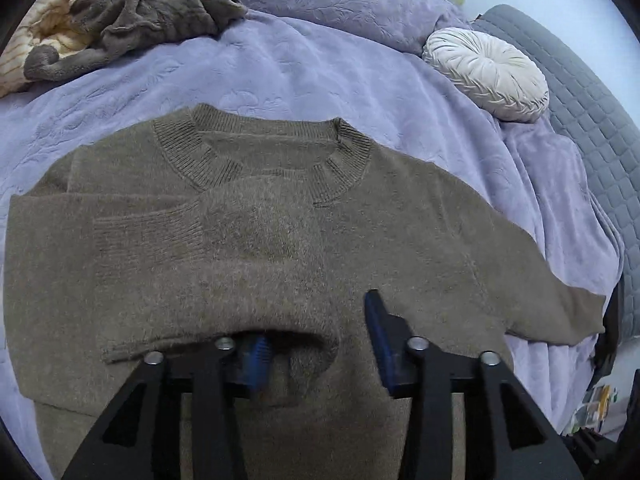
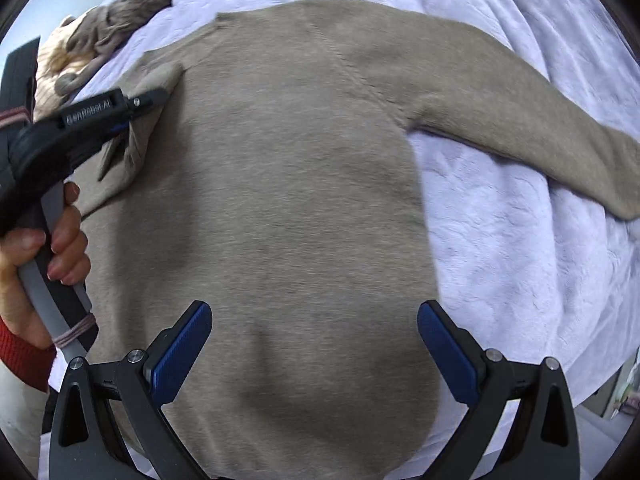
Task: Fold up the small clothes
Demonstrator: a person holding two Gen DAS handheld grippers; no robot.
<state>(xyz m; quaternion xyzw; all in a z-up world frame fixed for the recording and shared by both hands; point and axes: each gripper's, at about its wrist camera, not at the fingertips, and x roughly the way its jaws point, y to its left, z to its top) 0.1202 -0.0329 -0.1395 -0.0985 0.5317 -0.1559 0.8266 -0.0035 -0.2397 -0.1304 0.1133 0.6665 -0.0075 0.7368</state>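
Across bed's lilac blanket we find brown sweater laid flat at middle, neckline toward far edge. One sleeve folded over chest, other sleeve outstretched: we judge fold half done. Left gripper jaws apart, sleeve fabric draped on one finger, unpinched. Right gripper jaws apart, empty above body. Left gripper housing reads roughly "GenRobot.AI", blurred.

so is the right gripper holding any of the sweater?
No. The right gripper hangs open over the sweater, its blue pads spread wide with no fabric pinched between them.
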